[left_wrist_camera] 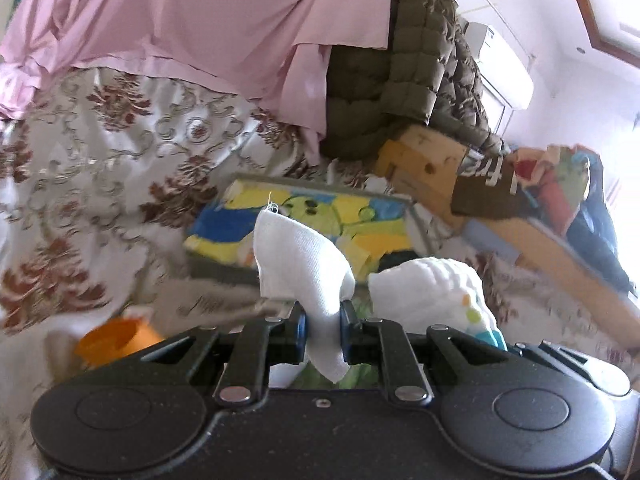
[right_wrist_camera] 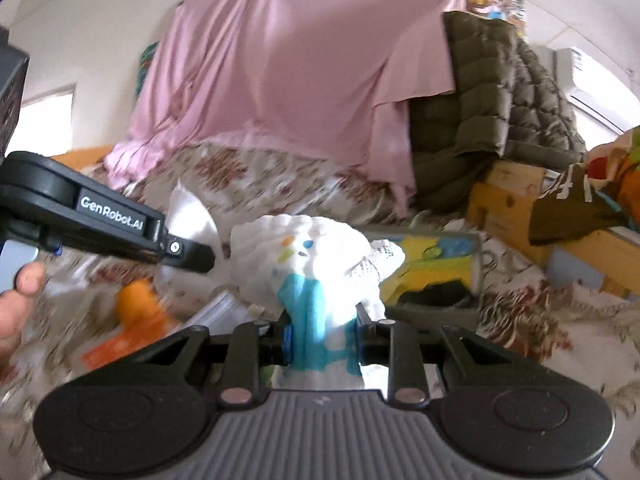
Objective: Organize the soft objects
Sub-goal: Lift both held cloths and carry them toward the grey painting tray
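Observation:
My left gripper (left_wrist_camera: 323, 320) is shut on a plain white cloth (left_wrist_camera: 298, 264), which bunches up above the blue pads and hangs a little below them. In the right wrist view the left gripper (right_wrist_camera: 196, 257) reaches in from the left with that cloth (right_wrist_camera: 188, 216) at its tip. My right gripper (right_wrist_camera: 322, 330) is shut on a white padded soft item (right_wrist_camera: 316, 248) with a teal stripe and coloured dots. That item (left_wrist_camera: 436, 284) also shows just right of the left gripper. Both are held above a floral bedspread (left_wrist_camera: 100, 168).
A pink sheet (right_wrist_camera: 280, 80) and an olive quilted jacket (right_wrist_camera: 492, 112) are draped behind. A colourful open box (left_wrist_camera: 320, 216) lies ahead, with a cardboard box (left_wrist_camera: 424, 164) and wooden bed frame (left_wrist_camera: 560, 256) at right. An orange object (right_wrist_camera: 140, 312) lies lower left. A person's hand (right_wrist_camera: 16, 304) is at the left edge.

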### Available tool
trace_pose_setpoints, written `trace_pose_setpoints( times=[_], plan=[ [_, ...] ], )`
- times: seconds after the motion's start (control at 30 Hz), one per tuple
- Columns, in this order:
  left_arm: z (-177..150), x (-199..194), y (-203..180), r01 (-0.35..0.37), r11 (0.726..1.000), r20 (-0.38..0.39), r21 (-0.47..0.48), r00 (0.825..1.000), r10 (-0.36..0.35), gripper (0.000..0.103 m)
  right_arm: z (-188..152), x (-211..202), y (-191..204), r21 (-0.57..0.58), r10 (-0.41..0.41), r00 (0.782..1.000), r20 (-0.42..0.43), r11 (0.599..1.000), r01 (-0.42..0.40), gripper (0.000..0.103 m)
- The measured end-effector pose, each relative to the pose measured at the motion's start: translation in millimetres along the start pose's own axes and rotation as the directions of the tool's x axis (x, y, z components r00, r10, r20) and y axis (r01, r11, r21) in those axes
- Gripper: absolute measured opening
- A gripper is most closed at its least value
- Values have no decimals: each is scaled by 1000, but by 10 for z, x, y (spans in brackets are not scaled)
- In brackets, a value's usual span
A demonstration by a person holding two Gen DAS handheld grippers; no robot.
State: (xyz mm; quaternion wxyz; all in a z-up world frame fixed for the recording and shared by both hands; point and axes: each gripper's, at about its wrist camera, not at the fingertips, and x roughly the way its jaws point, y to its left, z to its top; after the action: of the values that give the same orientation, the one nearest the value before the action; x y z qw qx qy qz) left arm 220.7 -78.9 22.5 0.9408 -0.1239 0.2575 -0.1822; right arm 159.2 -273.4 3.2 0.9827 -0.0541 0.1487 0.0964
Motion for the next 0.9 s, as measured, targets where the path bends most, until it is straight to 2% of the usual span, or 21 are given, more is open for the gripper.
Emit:
trace_pose_setpoints(
  times=[0.3,0.47,0.73,0.9],
  plan=[
    [615,846,-228,8,1000,18,30,1000,-9,18,426,902,-774,133,-62,997,39,989,56,30],
    [768,1370,-258,25,1000,-22,-9,999,-25,18,471,1311,-1120,232,-45,999,30,972,36,30],
    [802,2149,-274,16,999,-113,-34,993,-20,18,266,1820,-1348,259,-74,993,-87,961,94,30],
    [742,2417,-237,-1,998,-173,-68,985,-11,18,190,1966,-1330,264,-75,986,-147,958,112,30]
  ],
)
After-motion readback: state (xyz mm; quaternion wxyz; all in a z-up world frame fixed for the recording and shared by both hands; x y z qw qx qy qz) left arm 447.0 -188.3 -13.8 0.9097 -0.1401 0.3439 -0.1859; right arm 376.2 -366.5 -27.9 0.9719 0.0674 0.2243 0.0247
